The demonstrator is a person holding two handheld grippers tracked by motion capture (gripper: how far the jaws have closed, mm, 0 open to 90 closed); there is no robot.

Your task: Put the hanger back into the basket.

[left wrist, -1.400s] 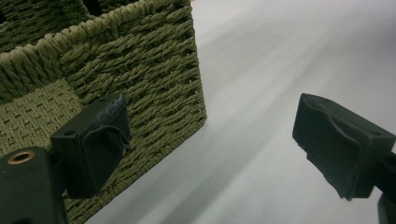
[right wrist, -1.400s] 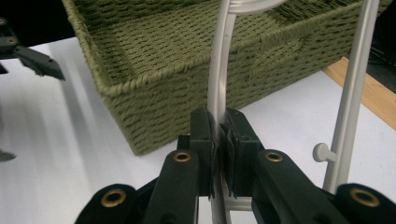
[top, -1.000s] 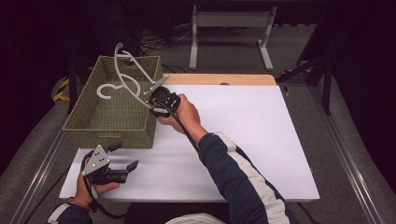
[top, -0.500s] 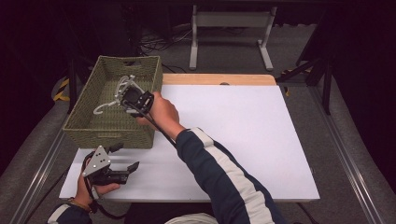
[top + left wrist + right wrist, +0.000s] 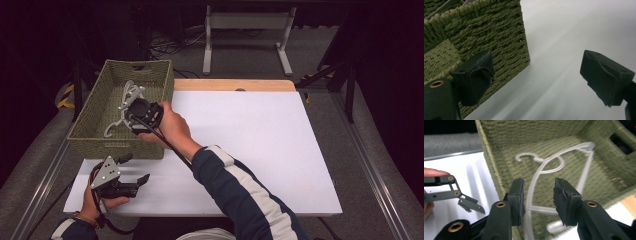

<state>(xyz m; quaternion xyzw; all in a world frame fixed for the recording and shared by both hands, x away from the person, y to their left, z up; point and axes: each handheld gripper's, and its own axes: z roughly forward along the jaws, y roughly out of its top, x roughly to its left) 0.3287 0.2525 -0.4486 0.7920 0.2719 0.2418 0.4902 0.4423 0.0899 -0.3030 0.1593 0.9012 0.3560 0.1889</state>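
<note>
Hovering over the near wall of the woven green basket (image 5: 120, 145) at the left of the high view, the right hand-held gripper (image 5: 537, 200) has just been opening its jaws, and they now stand a little apart with the white plastic hanger (image 5: 554, 162) passing between them, no pad visibly pressing on it. The hanger lies inside the basket, its hook toward the upper left of the right gripper view and its far shoulder against the basket's far wall; in the high view it shows as a pale shape (image 5: 116, 125) at the basket's middle, just beyond the right hand-held gripper (image 5: 142, 112).

The left hand-held gripper (image 5: 131, 172) rests low on the white surface (image 5: 260, 150) at the lower left of the high view, just in front of the basket, jaws wide apart and holding nothing; its own view shows the basket's corner (image 5: 489, 37) beside one pad.

Judging from this, the drop looks almost done, and the risk lies in the withdrawal. The hanger's arm is threaded through the narrow gap between the pads, so pulling the hand back or sideways before the jaws are wider could snag the plastic and drag it up over the rim or tip it out. The hanger also seems to lean partly on the wall, so a nudge could make it slide. A knock of the gripper on the near wall could shift the light basket toward the left hand.
</note>
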